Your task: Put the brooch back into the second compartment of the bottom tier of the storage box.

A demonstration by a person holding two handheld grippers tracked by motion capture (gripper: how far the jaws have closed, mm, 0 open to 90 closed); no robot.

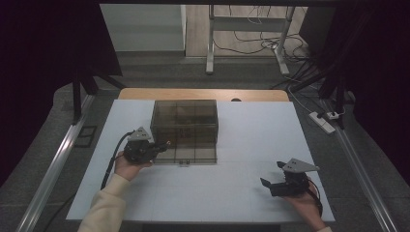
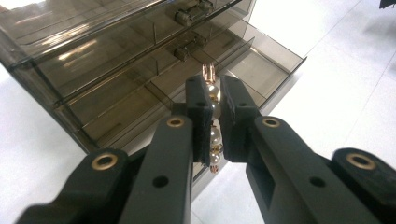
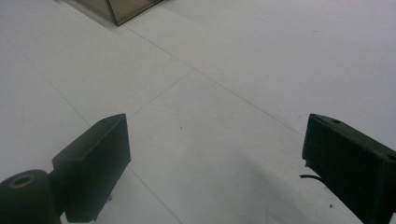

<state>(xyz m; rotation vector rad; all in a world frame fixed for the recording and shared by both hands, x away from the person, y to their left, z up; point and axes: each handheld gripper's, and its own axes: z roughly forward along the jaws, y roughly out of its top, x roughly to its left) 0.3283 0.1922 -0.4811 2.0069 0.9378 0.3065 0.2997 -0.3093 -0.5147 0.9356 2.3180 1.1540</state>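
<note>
L tongs (image 2: 212, 116) pinching pearl clip (image 2: 213, 100) over open drawer (image 2: 261, 70) | R tongs (image 3: 215, 172) spread, over table (image 3: 224, 70)

Dim room, dark edges; the white table (image 1: 241, 193) glares brightest beyond the left gripper (image 2: 212, 116), whose near jaws blur softly.

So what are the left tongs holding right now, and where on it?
The left tongs pinch a pearl-and-gold hair clip along its beaded middle, both ends poking out.
</note>
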